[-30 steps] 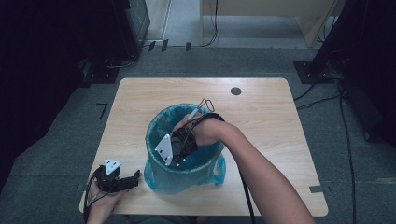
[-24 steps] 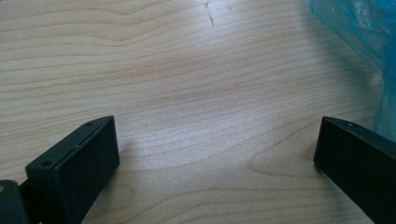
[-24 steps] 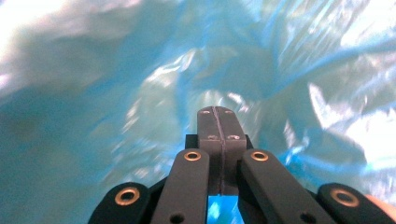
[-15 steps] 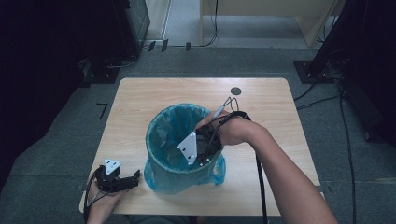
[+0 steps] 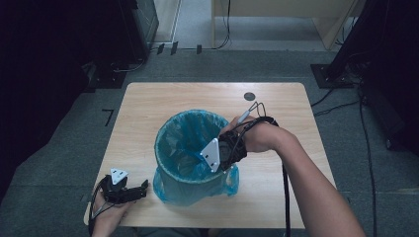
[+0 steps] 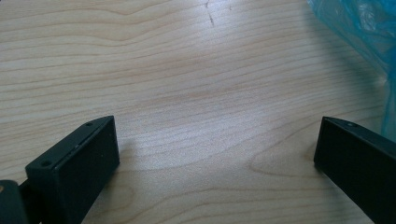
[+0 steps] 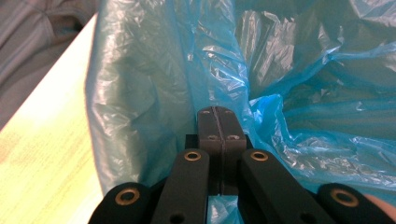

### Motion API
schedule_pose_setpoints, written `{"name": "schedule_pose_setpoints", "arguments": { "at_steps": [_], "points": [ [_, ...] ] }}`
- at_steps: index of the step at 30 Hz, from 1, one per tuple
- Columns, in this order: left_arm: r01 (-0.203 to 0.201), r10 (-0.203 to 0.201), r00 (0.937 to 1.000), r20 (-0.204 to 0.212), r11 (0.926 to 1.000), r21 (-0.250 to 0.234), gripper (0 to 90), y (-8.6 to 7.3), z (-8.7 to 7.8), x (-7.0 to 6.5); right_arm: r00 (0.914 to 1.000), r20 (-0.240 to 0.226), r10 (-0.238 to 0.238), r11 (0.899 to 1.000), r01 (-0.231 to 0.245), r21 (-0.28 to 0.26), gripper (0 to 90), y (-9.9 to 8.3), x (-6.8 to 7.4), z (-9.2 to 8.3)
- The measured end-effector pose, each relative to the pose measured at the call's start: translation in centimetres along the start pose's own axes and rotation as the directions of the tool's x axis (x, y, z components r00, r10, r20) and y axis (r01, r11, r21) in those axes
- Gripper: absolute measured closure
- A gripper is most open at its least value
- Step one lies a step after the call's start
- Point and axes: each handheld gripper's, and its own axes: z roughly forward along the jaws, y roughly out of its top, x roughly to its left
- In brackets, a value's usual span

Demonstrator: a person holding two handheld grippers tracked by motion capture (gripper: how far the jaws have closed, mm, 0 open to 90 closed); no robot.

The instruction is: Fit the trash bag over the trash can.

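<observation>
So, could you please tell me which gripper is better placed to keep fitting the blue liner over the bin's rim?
Probably the right gripper: it is at the bin's near rim, jaws closed at the blue liner. The left gripper rests open on the table, off the bin.

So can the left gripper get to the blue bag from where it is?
Probably yes. The left gripper rests open on the table right beside the blue bag, with bare wood between them. The right gripper is busy at the far rim.
</observation>
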Motion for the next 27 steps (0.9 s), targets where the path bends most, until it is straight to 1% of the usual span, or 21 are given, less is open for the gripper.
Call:
{"name": "schedule_pose_setpoints", "arguments": {
  "at_steps": [3, 5, 7, 8, 10, 13, 19, 22, 27],
  "points": [
    [0.001, -0.001, 1.0000, 0.000, 1.0000, 0.000, 0.0, 0.0, 0.0, 0.0, 0.9999, -0.012, 0.003, 1.000, -0.003, 0.007, 90.0, 0.1, -0.3, 0.2],
    [0.000, 0.000, 1.0000, 0.000, 1.0000, 0.000, 0.0, 0.0, 0.0, 0.0, 0.9992, -0.035, 0.016, 1.000, -0.016, 0.020, 90.0, 0.1, -0.5, 0.3],
    [0.001, -0.001, 1.0000, 0.000, 1.0000, 0.000, 0.0, 0.0, 0.0, 0.0, 0.9985, -0.052, 0.019, 0.999, -0.017, 0.028, 90.0, 0.2, -0.7, 0.4],
    [0.000, 0.000, 1.0000, 0.000, 1.0000, 0.000, 0.0, 0.0, 0.0, 0.0, 0.9983, -0.054, 0.022, 0.999, -0.020, 0.037, 90.0, 0.3, -0.8, 0.4],
    [0.000, 0.000, 1.0000, 0.000, 1.0000, 0.000, 0.0, 0.0, 0.0, 0.0, 0.9980, -0.058, 0.025, 0.999, -0.023, 0.039, 90.0, 0.4, -0.9, 0.5],
    [0.000, 0.000, 1.0000, 0.000, 1.0000, 0.000, 0.0, 0.0, 0.0, 0.0, 0.9988, -0.043, 0.022, 0.999, -0.021, 0.029, 90.0, 0.4, -0.9, 0.4],
    [0.000, 0.000, 1.0000, 0.000, 1.0000, 0.000, 0.0, 0.0, 0.0, 0.0, 0.9992, 0.006, 0.040, 0.999, -0.040, -0.024, 90.0, 0.0, -0.5, -0.8],
    [0.000, 0.000, 1.0000, 0.000, 1.0000, 0.000, 0.0, 0.0, 0.0, 0.0, 0.9986, 0.026, 0.046, 0.998, -0.045, -0.046, 90.0, -0.2, -0.2, -1.8],
    [0.000, 0.000, 1.0000, 0.000, 1.0000, 0.000, 0.0, 0.0, 0.0, 0.0, 0.9960, 0.067, 0.060, 0.994, -0.053, -0.101, 90.0, -0.3, 0.6, -3.6]
  ]
}}
